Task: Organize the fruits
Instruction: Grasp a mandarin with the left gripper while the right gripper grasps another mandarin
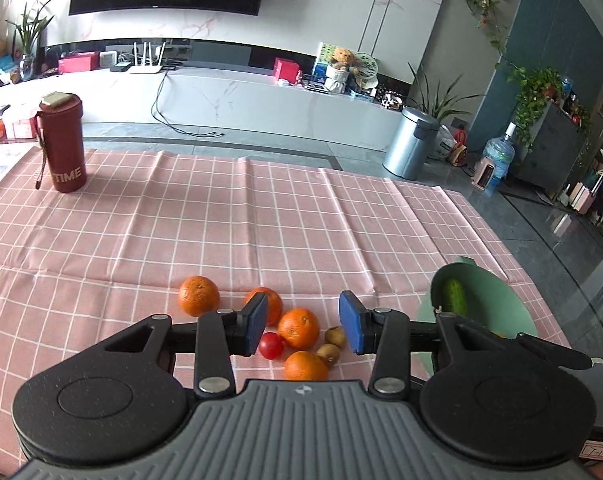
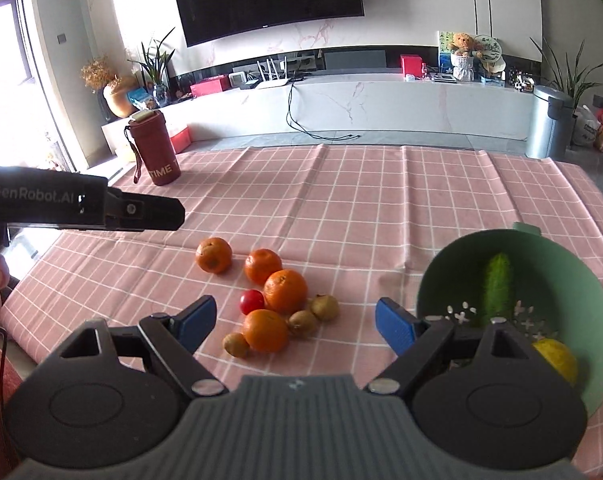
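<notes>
Several oranges [image 2: 285,290] lie clustered on the pink checked tablecloth [image 2: 341,208] with a red tomato [image 2: 251,301] and three small brown kiwis [image 2: 325,307]. The cluster also shows in the left wrist view, oranges [image 1: 298,328] and tomato [image 1: 271,345]. A green bowl [image 2: 573,304] to the right holds a cucumber [image 2: 497,284] and a yellow lemon [image 2: 557,360]. My left gripper [image 1: 303,328] is open and empty, above the cluster. My right gripper [image 2: 295,326] is open and empty, just before the fruit. The left gripper's body [image 2: 101,208] shows at the left.
A dark red bottle [image 1: 61,144] marked TIME stands at the cloth's far left. The bowl [image 1: 497,292] sits near the table's right edge. Beyond the table are a grey floor, a metal bin [image 1: 411,142] and a white TV bench.
</notes>
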A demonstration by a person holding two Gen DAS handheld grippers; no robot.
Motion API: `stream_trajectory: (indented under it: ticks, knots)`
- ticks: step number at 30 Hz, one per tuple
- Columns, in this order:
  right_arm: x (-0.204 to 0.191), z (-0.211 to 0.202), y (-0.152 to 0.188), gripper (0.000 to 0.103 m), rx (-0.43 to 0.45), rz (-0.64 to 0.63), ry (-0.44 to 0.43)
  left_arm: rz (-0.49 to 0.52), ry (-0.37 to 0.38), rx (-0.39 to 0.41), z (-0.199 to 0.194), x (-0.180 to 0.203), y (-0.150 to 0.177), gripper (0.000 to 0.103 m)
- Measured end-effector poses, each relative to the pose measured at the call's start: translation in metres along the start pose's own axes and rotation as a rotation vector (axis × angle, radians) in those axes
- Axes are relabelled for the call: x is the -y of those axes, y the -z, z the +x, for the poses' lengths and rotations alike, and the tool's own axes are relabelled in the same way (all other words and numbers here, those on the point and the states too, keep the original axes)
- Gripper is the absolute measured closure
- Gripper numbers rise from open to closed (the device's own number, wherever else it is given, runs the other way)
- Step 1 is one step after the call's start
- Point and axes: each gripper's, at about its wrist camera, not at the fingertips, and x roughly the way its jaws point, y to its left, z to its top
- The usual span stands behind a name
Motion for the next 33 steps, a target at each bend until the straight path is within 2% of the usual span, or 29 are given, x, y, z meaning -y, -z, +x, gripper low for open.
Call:
stream_trajectory:
  ticks: [4,8,19,24,33]
  knots:
    - [-0.012,0.015,0.006,0.021,0.003,0.017,-0.006,-0.032,-0.022,-0.006,0.007,-0.023,0.007,0.054]
    - [-0.016,0.032,0.008,0.032,-0.020,0.009,0.008,-0.049,-0.037,-0.026,0.019,-0.038,0.012,0.054]
    - [-0.023,0.094,-0.022,0.042,-0.062,-0.066,-0.029,-0.052,-0.102,-0.084,0.069,-0.071,0.010,0.054]
    - [-0.026,0.127,-0.029,0.050,-0.088,-0.135,-0.049,-0.118,-0.081,-0.116,0.094,-0.086,0.016,0.054]
    - [-0.034,0.166,-0.030,0.051,-0.115,-0.239,-0.071,-0.199,-0.070,-0.137,0.122,-0.105,0.015,0.050]
